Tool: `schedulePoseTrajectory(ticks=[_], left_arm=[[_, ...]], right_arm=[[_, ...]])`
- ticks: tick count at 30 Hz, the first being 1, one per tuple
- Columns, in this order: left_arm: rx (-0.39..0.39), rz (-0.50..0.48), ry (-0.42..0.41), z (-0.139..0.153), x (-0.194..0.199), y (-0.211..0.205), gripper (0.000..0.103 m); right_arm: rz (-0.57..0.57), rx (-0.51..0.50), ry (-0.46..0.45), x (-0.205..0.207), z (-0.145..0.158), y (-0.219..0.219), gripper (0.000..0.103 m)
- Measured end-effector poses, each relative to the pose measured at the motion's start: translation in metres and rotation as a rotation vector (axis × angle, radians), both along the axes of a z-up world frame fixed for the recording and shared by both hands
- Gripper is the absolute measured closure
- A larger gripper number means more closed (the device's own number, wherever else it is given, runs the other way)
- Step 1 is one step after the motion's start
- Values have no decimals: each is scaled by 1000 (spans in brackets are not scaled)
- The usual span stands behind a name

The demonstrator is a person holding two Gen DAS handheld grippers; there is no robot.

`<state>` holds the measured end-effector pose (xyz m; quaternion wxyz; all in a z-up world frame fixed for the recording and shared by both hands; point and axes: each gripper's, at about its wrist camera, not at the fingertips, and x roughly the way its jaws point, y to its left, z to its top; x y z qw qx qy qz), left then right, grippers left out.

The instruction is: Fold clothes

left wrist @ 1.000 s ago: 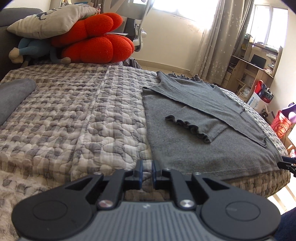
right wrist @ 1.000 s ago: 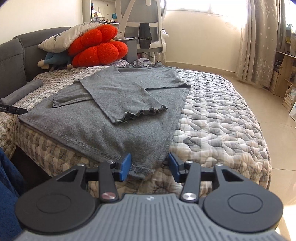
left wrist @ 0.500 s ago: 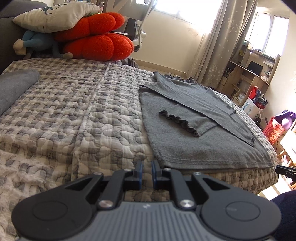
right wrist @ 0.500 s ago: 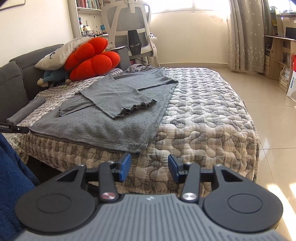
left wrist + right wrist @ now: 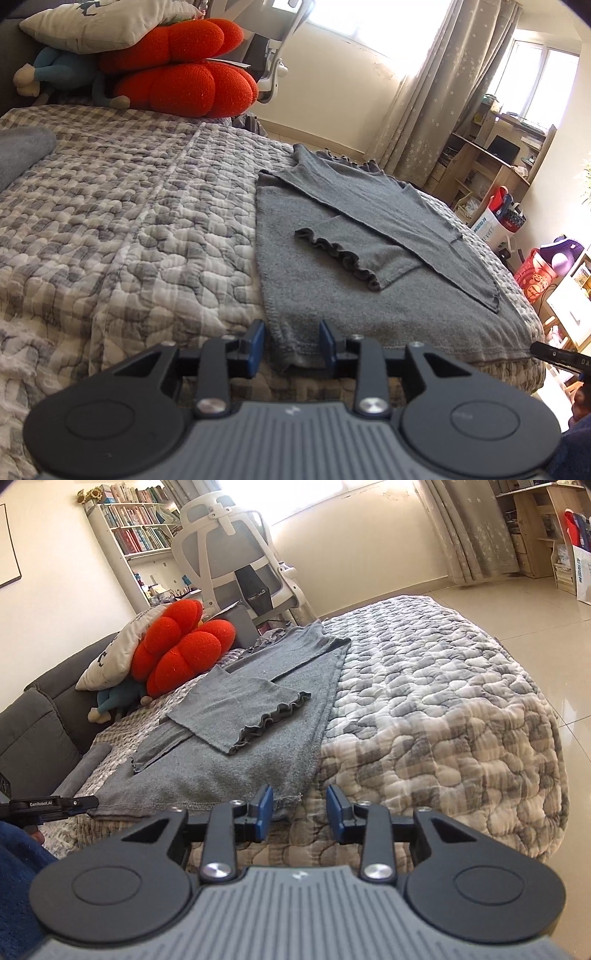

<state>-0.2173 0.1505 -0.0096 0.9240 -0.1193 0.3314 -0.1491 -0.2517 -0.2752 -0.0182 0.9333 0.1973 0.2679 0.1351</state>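
Grey knit long-sleeved top (image 5: 369, 295) lies flat on the grey-and-white checked quilted bedspread (image 5: 129, 221), hem at the near bed edge, neckline toward the far end. Both sleeves are folded in across the body: 1 sleeve (image 5: 354, 254) runs diagonally and ends in a dark ruffled cuff mid-torso, and the other folded panel overlaps it on top. In the right wrist view the top (image 5: 240, 760) shows the same layout, with 1 ruffled cuff (image 5: 273, 716) on top and a second ruffled cuff poking out from under it toward the sofa side. Neckline is ruffled too. The hem has a visible stitched seam and drapes slightly over the bed edge. Fabric looks smooth, no big wrinkles.

Left gripper (image 5: 291, 347): blue-padded jaws opening, set narrow. The near left hem corner sits between them, hanging between the pads. Pads don't appear to be pressing the cloth.

Right gripper (image 5: 301, 808): jaws closing, also at a narrow gap. The other hem corner sits at the inner edge of its left pad, with the gap mostly over bedspread. No clamp on the fabric visible.

Each gripper's tip shows at the edge of the other's view, so the 2 are at opposite hem corners.

Background: stacked red-orange puffy cushions (image 5: 177, 646) and a beige printed pillow (image 5: 103, 18) at the far end of the bed, and a white mesh office chair (image 5: 236, 561) behind them.
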Motion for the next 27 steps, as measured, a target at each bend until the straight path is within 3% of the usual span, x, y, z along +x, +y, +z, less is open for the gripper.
schedulePoseTrajectory(ticks=[3, 5, 8, 11, 17, 21, 27], left_arm=[[-16, 3, 5, -2, 0, 3, 70], [-3, 27, 10, -3, 0, 5, 89], [-4, 56, 13, -1, -1, 7, 96], [23, 58, -12, 8, -2, 3, 97], [-24, 87, -45, 36, 7, 8, 97], [-1, 107, -87, 54, 22, 0, 97], [16, 161, -115, 71, 76, -11, 97]], right_arm=[[-12, -15, 1, 3, -2, 5, 87], [-20, -23, -3, 3, -2, 7, 94], [-32, -44, -20, -1, 1, 11, 95], [-44, -33, -56, -5, 12, 10, 95], [-57, -23, -124, 1, 42, 5, 95], [-76, -35, -153, 24, 54, 3, 95], [-114, -39, -171, 86, 63, -1, 95]])
